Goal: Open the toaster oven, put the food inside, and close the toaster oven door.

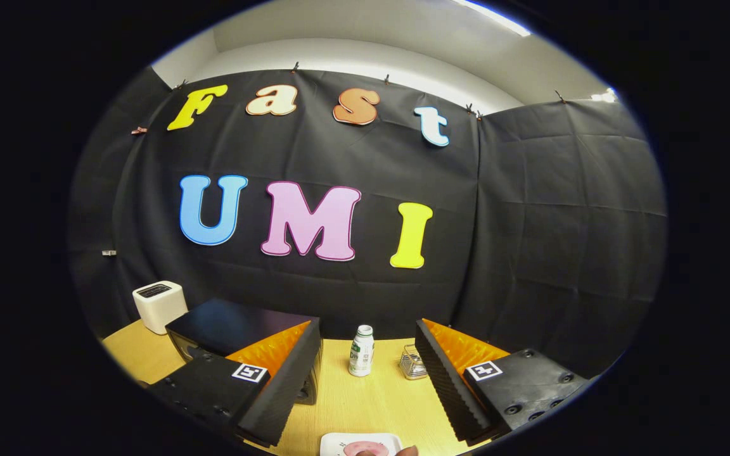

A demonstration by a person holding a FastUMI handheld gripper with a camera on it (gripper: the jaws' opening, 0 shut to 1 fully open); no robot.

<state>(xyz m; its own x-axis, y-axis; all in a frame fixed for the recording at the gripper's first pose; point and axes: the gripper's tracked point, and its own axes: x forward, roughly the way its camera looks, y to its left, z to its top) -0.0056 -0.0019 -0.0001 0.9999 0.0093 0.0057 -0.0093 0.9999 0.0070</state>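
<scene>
The gripper [365,386] is held level above the bench [371,405], looking forward toward the black booth wall. Its two fingers are spread wide apart with nothing between them but bare bench; they grip nothing.

The oven [225,329] is a dark box standing on the bench behind the left finger [270,386], which hides its lower front corner. Its flat top shows a dull sheen, and part of its front face is seen beside the finger; whether the door is open or closed cannot be told from here.

The food [365,448] is a round pinkish piece lying on a white plate [339,440] on the bench, low between the fingers and nearer the camera than their tips. Only its far part shows, so what kind of food it is cannot be told.

Beyond the fingers, in the gap between them, a small white bottle [361,350] with a green label stands upright on the bench. Just beside the right finger [447,380], a small wire basket [412,363] sits near the wall. Behind the oven, a white boxy appliance [160,305] with a dark slot on top stands at the bench's far corner.
</scene>
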